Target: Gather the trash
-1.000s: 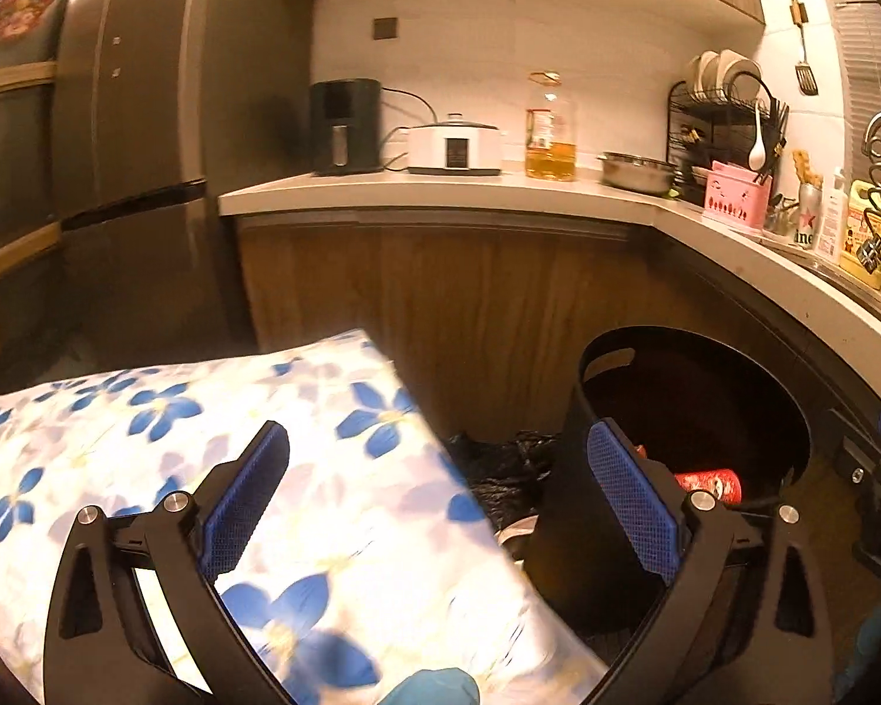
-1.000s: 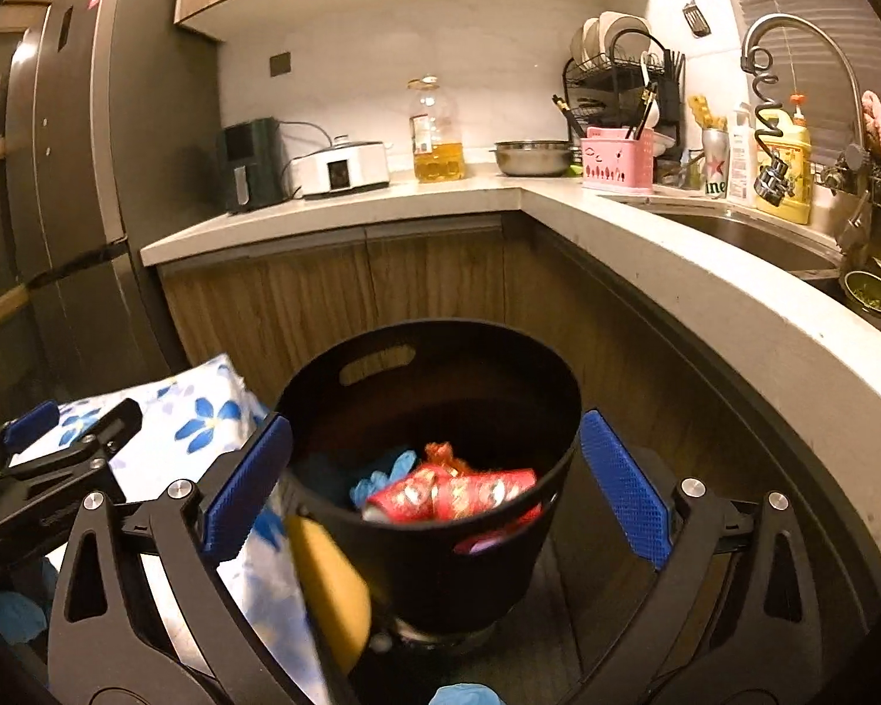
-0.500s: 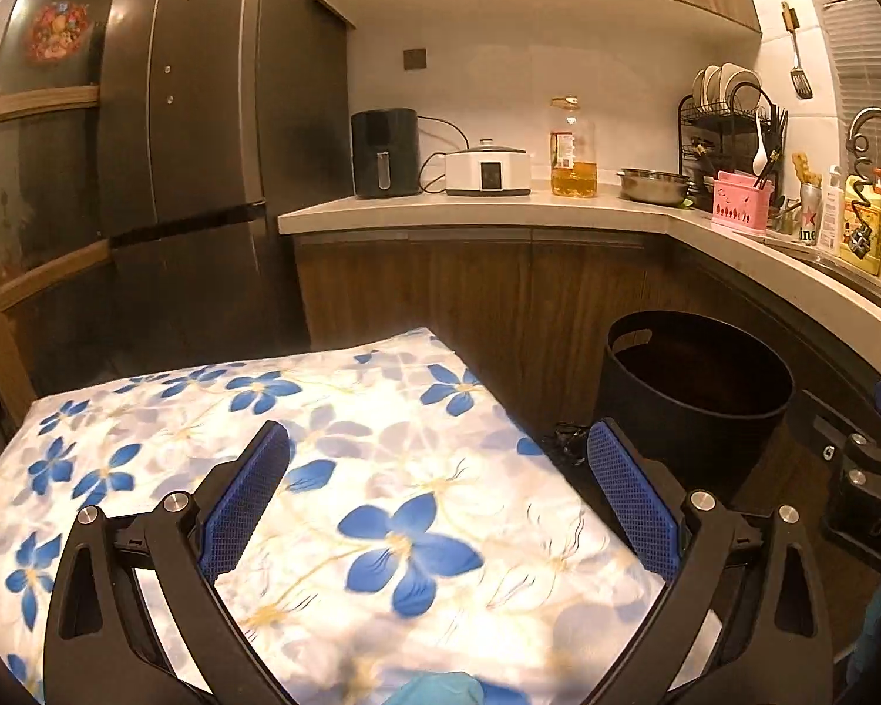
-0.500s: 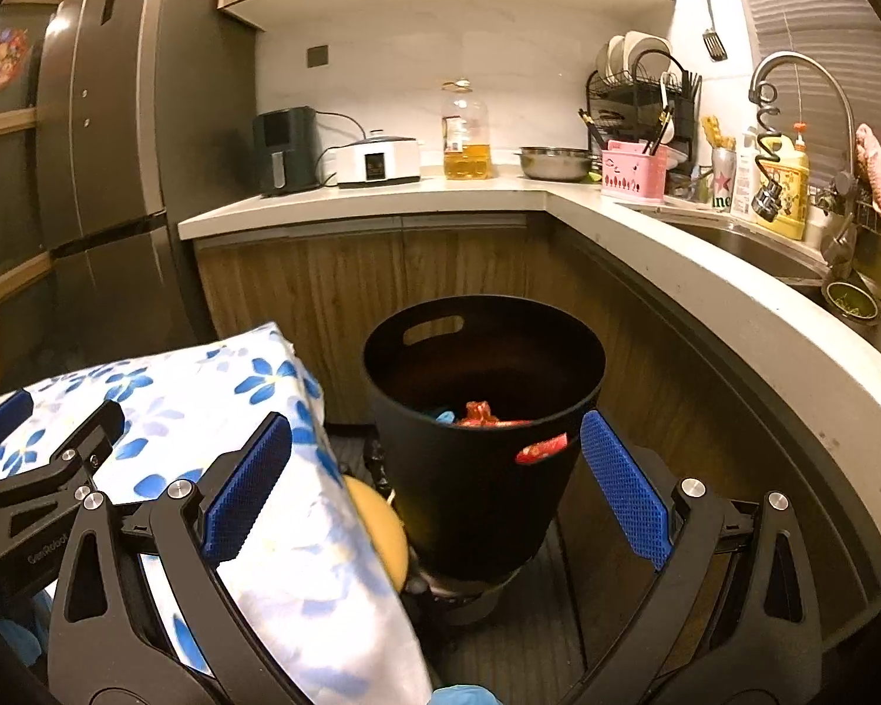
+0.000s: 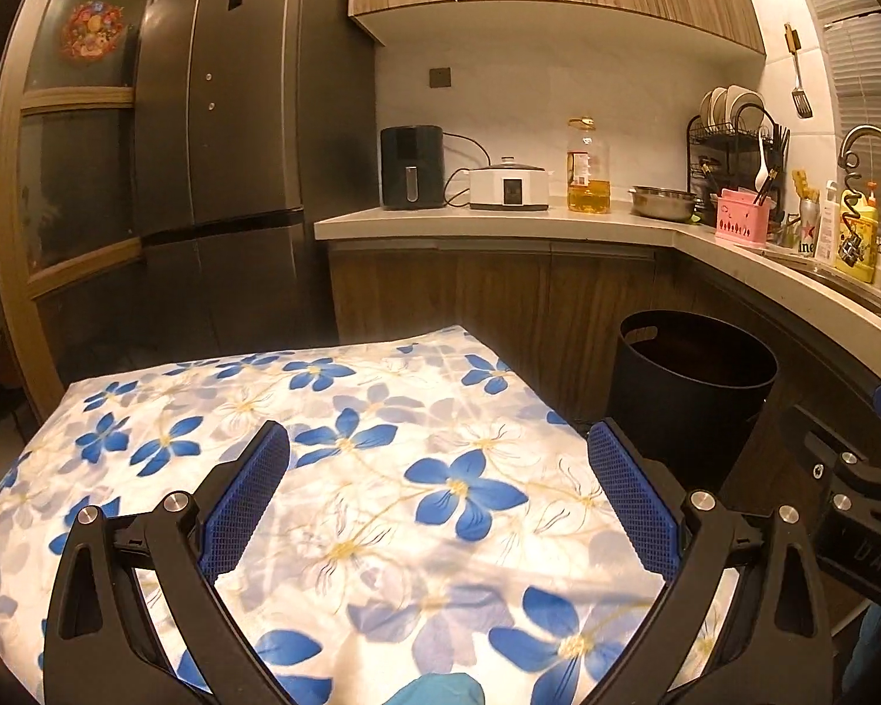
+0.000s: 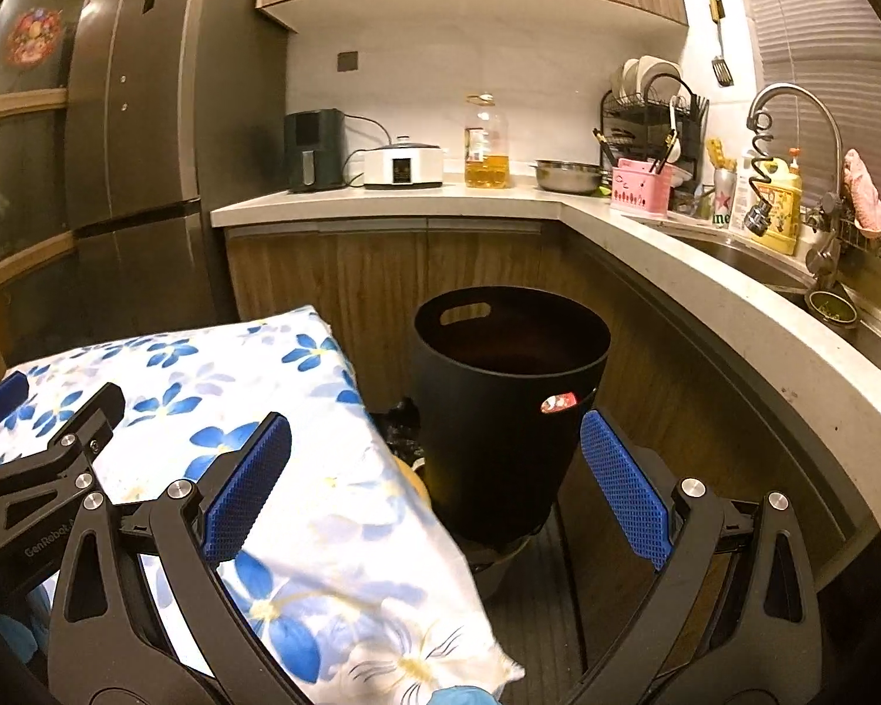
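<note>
Right wrist view: both tongs, left tongs (image 5: 437, 496) and right tongs (image 6: 434, 484), have pulled back from the round black plastic bin (image 6: 508, 411), wide open and empty; red wrapper (image 6: 558, 403) inside suggests the trash is dropped.

Home kitchen, fridge (image 5: 235, 117), sink faucet (image 6: 793, 111), dish rack (image 6: 646, 111), countertop appliances

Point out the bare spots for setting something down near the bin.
The floral-clothed table top is bare throughout. Counter is free left of the black air fryer. It is crowded by the sink, and between table and black plastic bin.
</note>
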`<act>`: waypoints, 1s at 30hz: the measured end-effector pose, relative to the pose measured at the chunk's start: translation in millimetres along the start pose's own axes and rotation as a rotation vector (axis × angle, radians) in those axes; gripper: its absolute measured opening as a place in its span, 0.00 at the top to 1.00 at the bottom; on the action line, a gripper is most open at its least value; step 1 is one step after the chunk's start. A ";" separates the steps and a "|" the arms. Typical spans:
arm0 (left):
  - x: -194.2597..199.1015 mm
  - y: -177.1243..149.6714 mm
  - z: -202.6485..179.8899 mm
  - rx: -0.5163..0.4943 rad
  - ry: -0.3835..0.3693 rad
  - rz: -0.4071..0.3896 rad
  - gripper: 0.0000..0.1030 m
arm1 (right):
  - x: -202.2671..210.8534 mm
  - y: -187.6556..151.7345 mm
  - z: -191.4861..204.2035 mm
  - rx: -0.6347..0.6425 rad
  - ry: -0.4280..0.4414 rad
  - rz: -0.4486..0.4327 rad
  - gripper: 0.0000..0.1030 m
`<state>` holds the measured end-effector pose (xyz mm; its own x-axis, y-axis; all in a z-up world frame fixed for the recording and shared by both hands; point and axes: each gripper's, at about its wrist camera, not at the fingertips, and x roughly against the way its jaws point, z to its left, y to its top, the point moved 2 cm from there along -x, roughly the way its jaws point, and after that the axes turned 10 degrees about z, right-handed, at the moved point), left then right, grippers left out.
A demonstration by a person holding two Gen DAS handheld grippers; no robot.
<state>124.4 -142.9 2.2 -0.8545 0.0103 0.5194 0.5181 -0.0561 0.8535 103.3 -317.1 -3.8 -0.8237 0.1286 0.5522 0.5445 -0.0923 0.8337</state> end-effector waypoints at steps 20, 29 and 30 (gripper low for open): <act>34.3 -17.9 26.6 0.032 -0.008 -0.016 0.06 | 39.4 -12.9 21.9 0.028 0.020 -0.033 0.05; 33.1 -18.3 29.4 0.035 -0.004 -0.012 0.06 | 38.9 -13.2 23.4 0.025 0.020 -0.030 0.05; 33.0 -18.3 28.9 0.034 -0.003 -0.012 0.06 | 38.4 -13.1 23.2 0.023 0.021 -0.028 0.05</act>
<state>87.8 -112.6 5.0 -0.8605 0.0142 0.5092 0.5088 -0.0218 0.8606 68.2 -288.0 6.6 -0.8416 0.1105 0.5286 0.5245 -0.0659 0.8488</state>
